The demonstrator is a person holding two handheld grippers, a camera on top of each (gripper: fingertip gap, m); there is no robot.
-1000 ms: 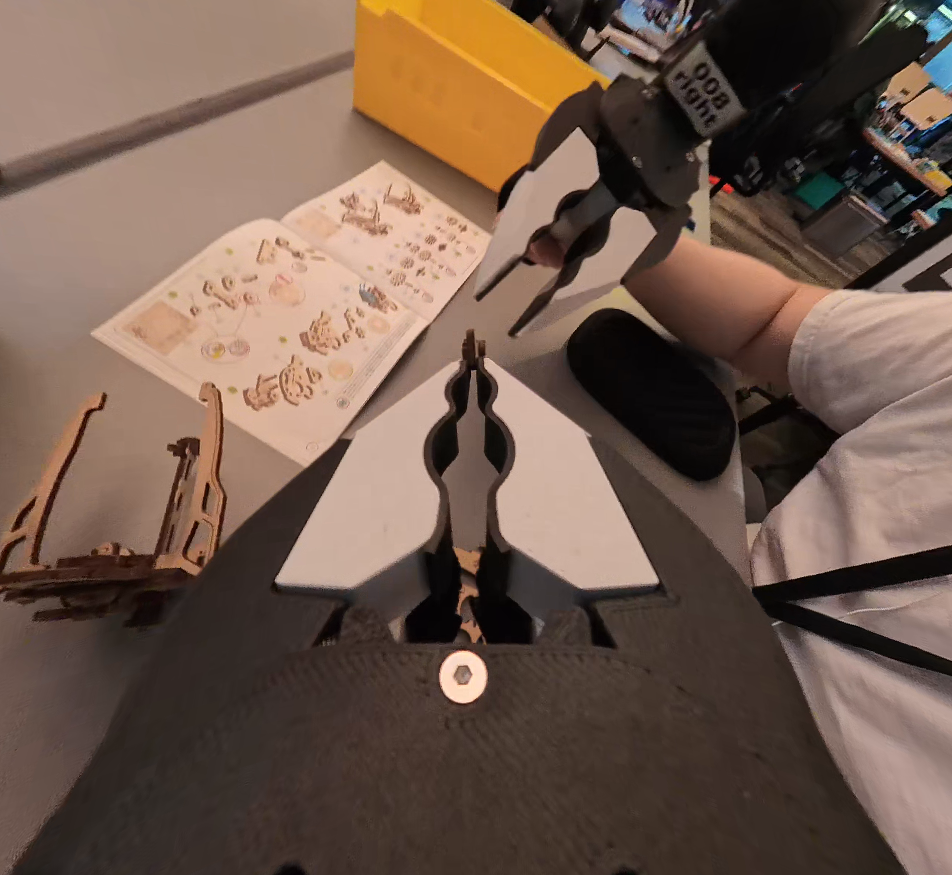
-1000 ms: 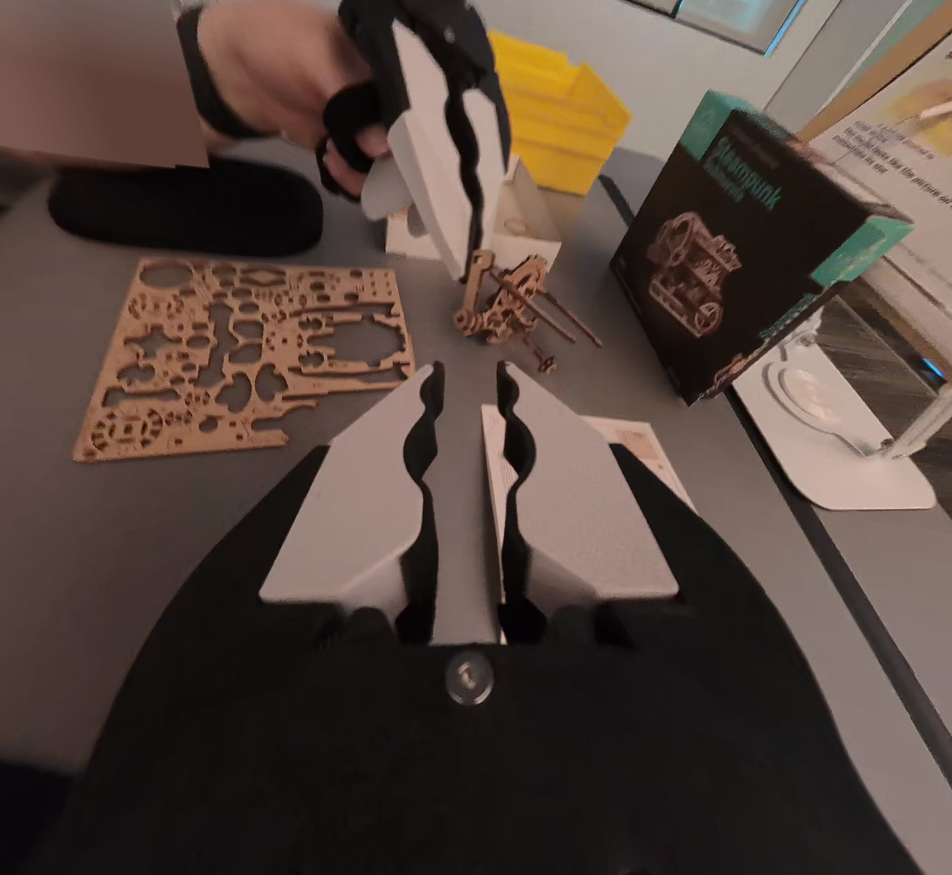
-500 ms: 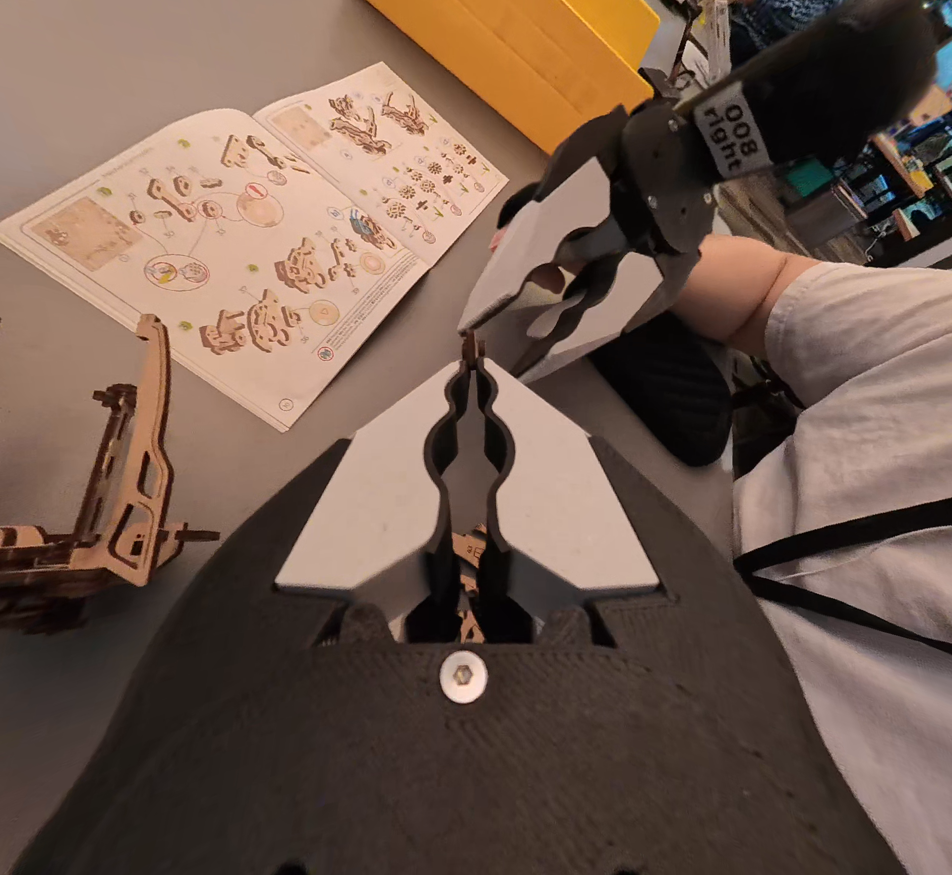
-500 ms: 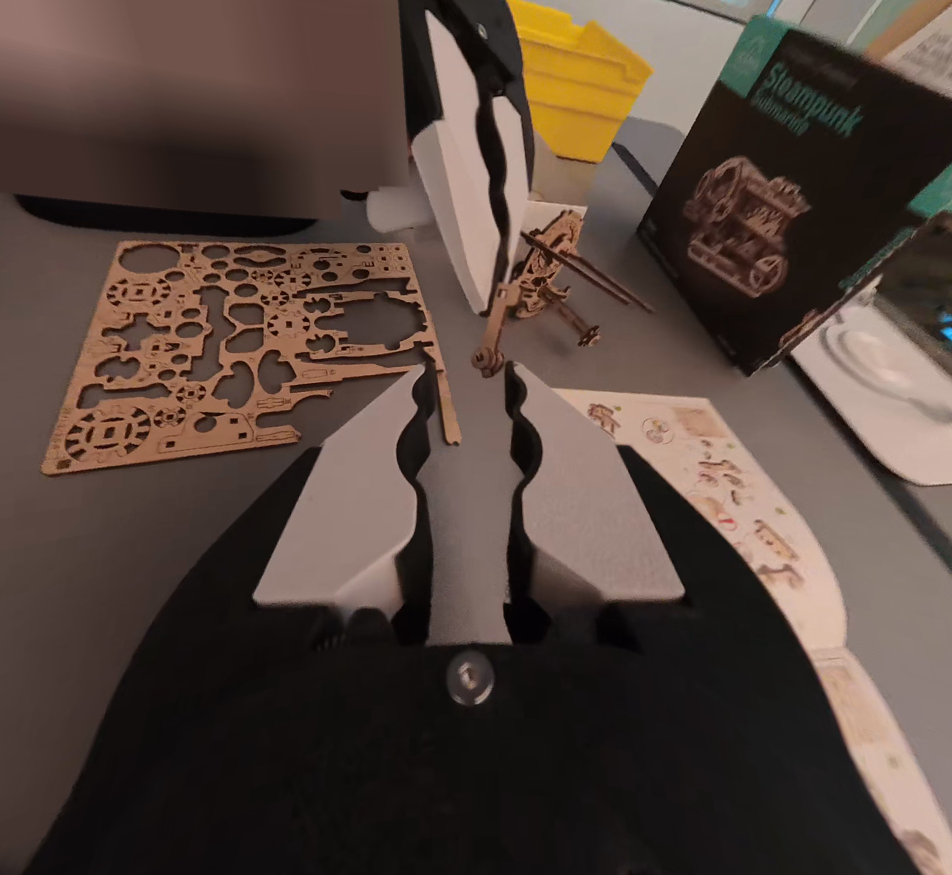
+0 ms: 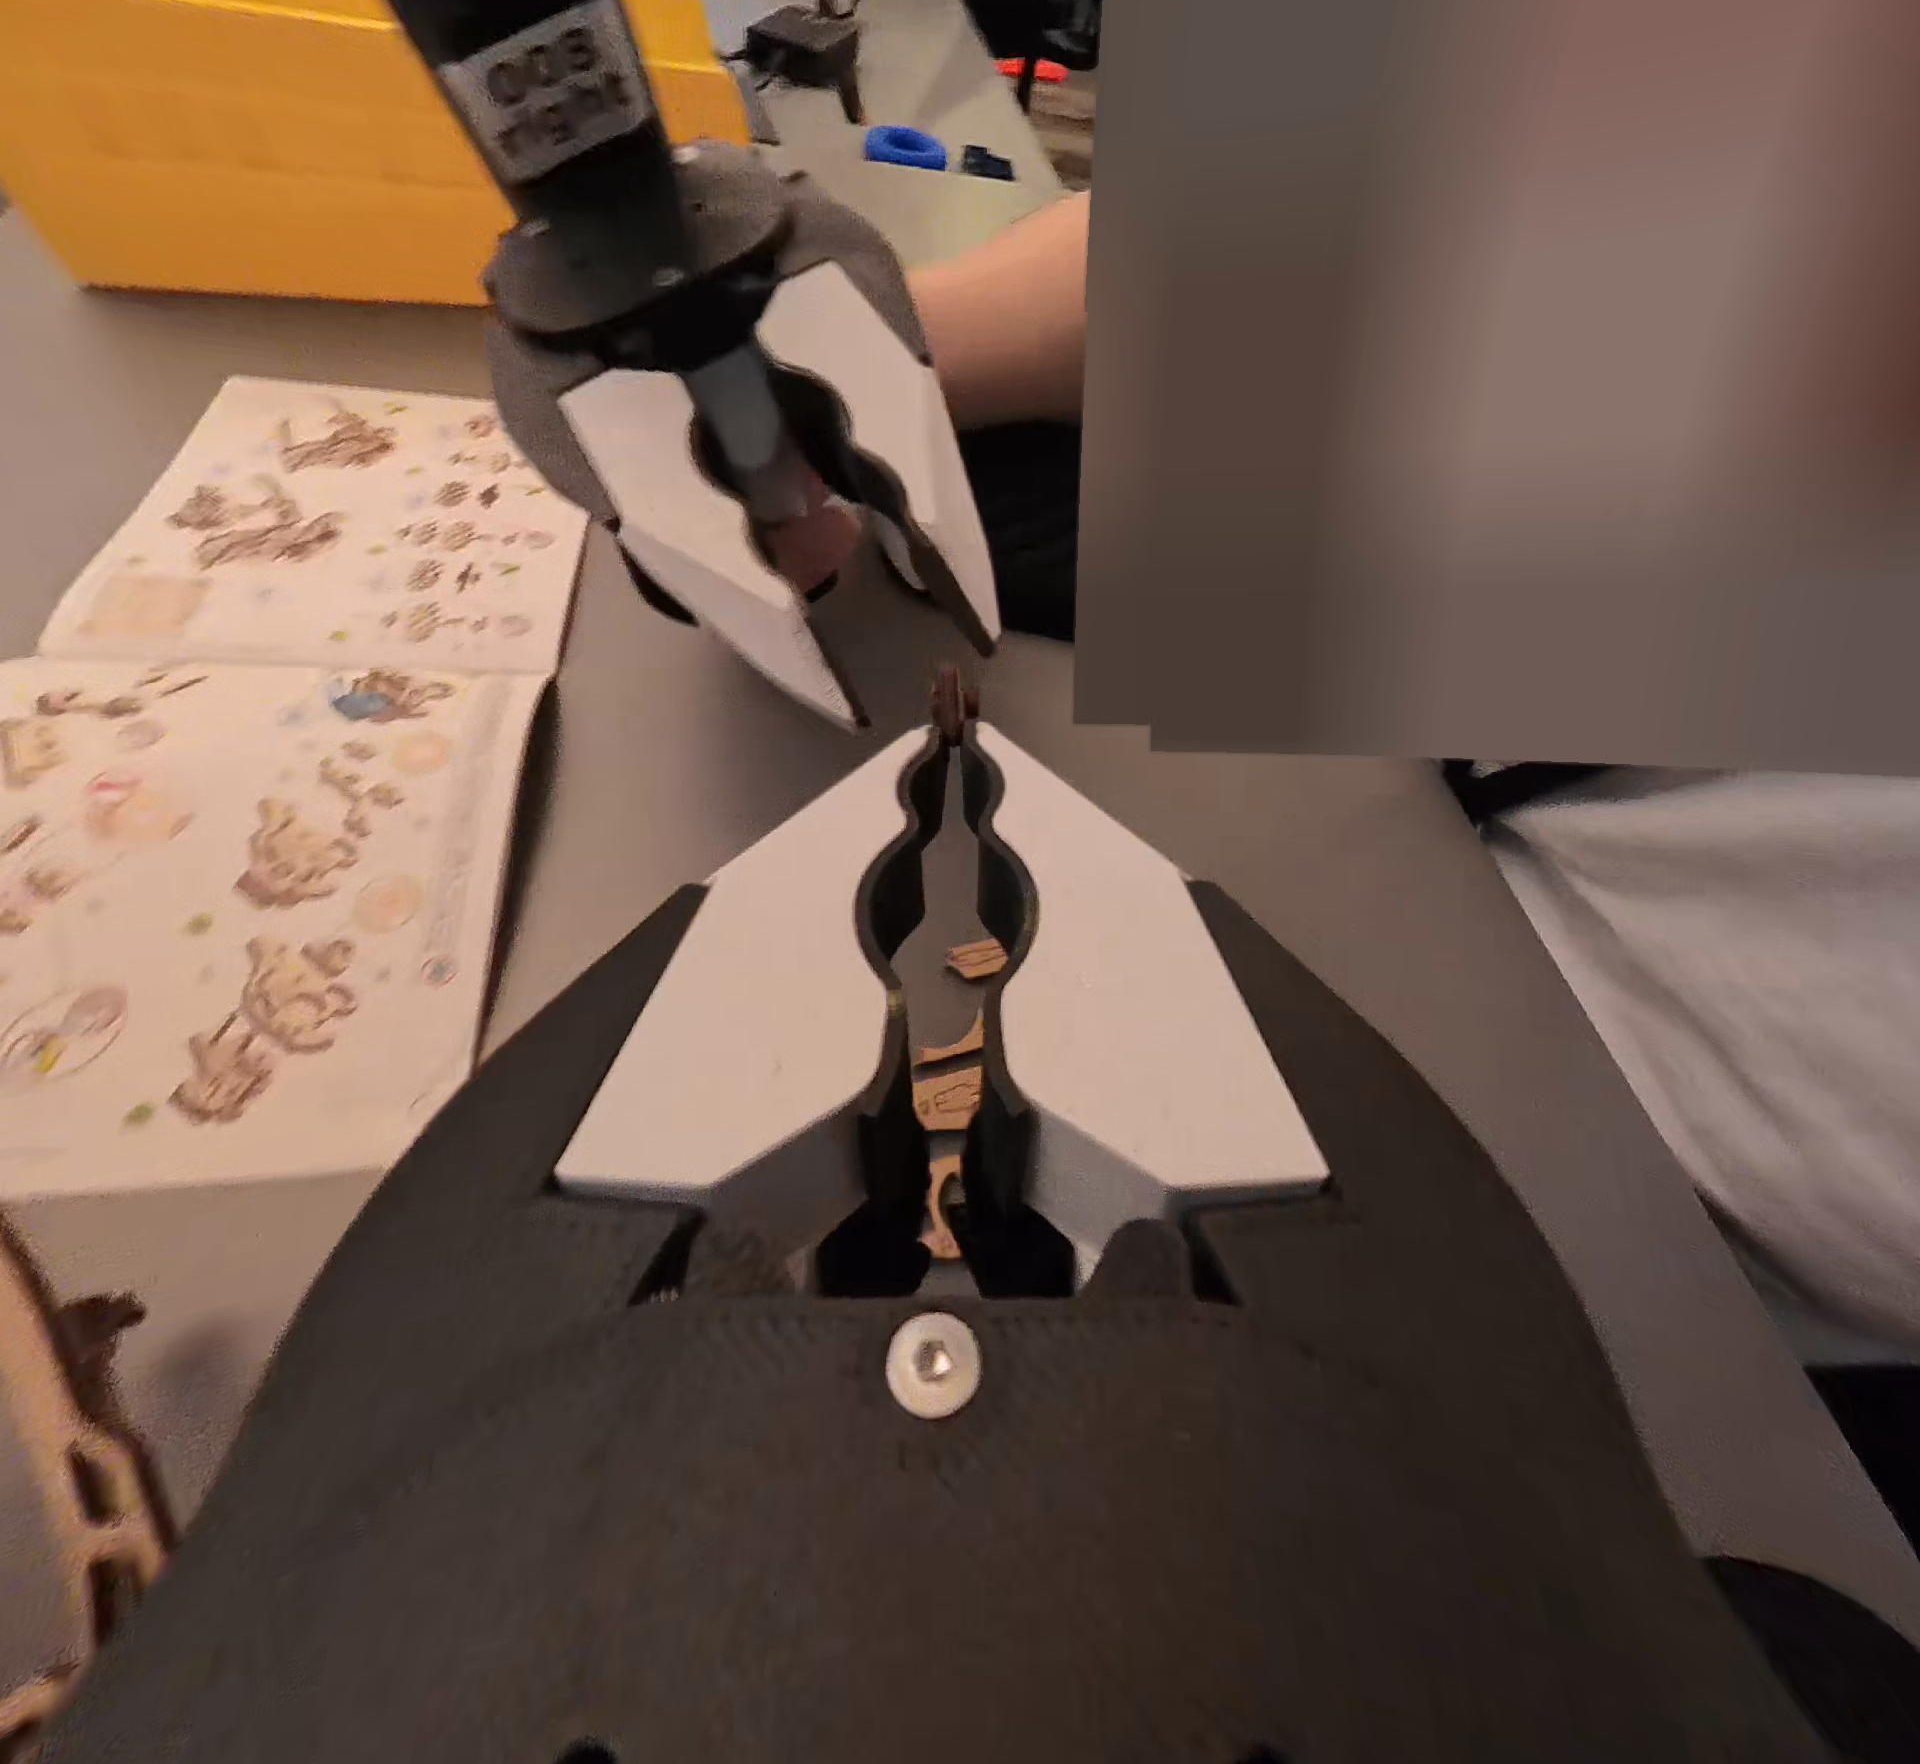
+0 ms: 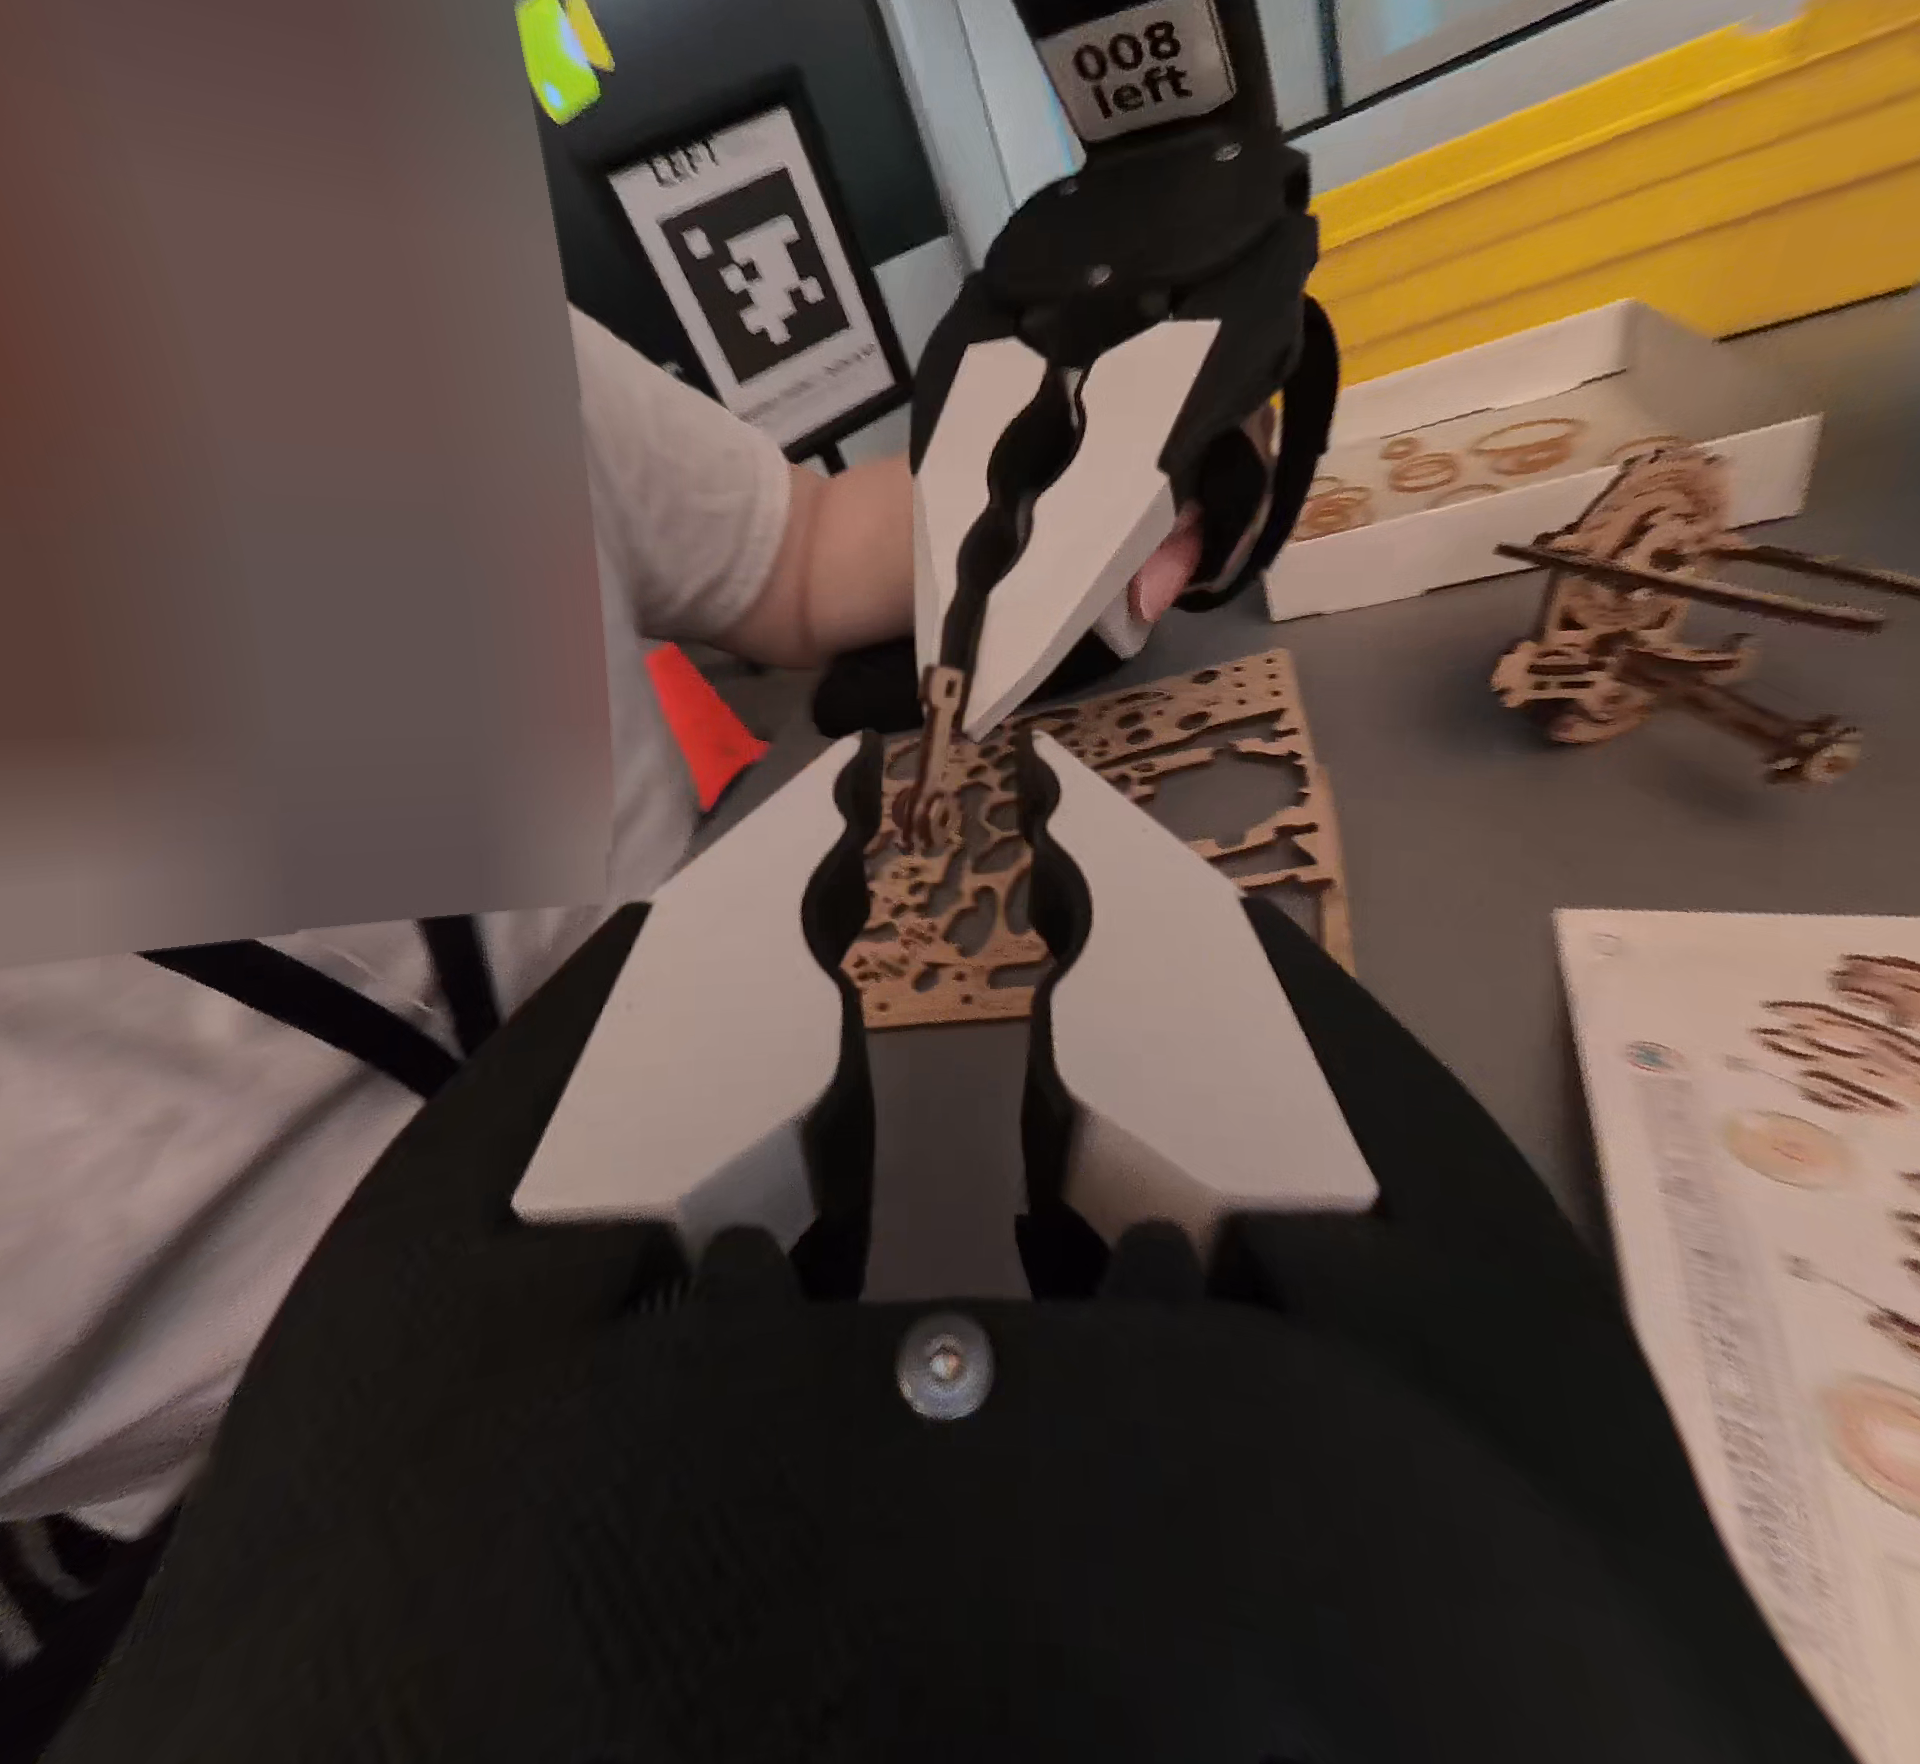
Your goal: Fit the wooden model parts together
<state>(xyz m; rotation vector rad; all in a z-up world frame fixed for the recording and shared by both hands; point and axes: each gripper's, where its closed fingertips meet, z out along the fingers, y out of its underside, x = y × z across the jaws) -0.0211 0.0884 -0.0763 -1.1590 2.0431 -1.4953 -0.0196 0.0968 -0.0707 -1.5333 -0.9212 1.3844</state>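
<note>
Two grippers met above the grey table [image 5: 675, 779]. The left gripper [image 5: 948, 740] was closed on a thin wooden piece [image 6: 932, 746]; the right gripper [image 6: 943, 764] stood open around its hanging end, over the punched wooden sheet [image 6: 1226, 810].

The supporting surface is a grey table [image 6: 1455, 758]. Directly beyond the right gripper [image 6: 943, 758] lies a flat punched-out wooden sheet [image 6: 1226, 800]; an open instruction booklet [image 6: 1766, 1195] lies to that gripper's right, with a part-built wooden model [image 6: 1652, 613] and a shallow white tray [image 6: 1538, 509] farther off on the same side. To the left of the left gripper [image 5: 948, 738], the booklet [image 5: 260, 779] lies open, and a yellow bin [image 5: 239, 145] stands beyond it.
</note>
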